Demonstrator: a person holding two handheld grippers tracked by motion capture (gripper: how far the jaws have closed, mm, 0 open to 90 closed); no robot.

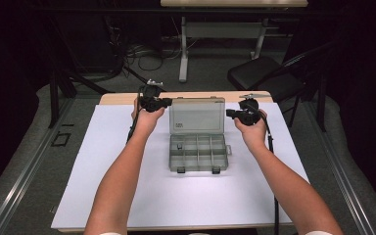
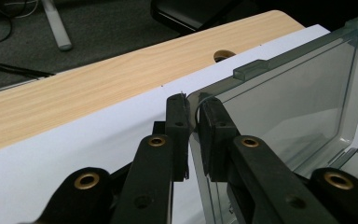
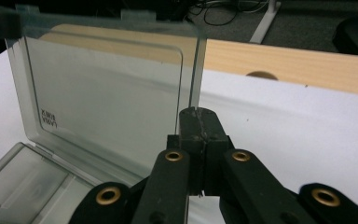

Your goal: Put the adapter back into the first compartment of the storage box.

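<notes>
A clear grey compartment box (image 1: 198,152) lies on the white sheet (image 1: 127,186), its lid (image 1: 197,115) standing upright at the far side. My left gripper (image 1: 162,103) is at the lid's left edge. In the left gripper view the jaws (image 2: 193,105) are shut on that edge of the lid (image 2: 289,93), which sits between the pads. My right gripper (image 1: 229,113) is at the lid's right edge. In the right gripper view its jaws (image 3: 198,114) are pressed together with no gap, their tips right at the lid's (image 3: 112,93) side edge. The compartments (image 3: 23,182) look empty.
The wooden table edge (image 1: 122,98) runs behind the sheet, with a cable hole (image 2: 223,55) in it. A black folding chair (image 1: 264,73) stands beyond the table at the right. A desk frame (image 1: 183,49) and cables are on the floor farther back.
</notes>
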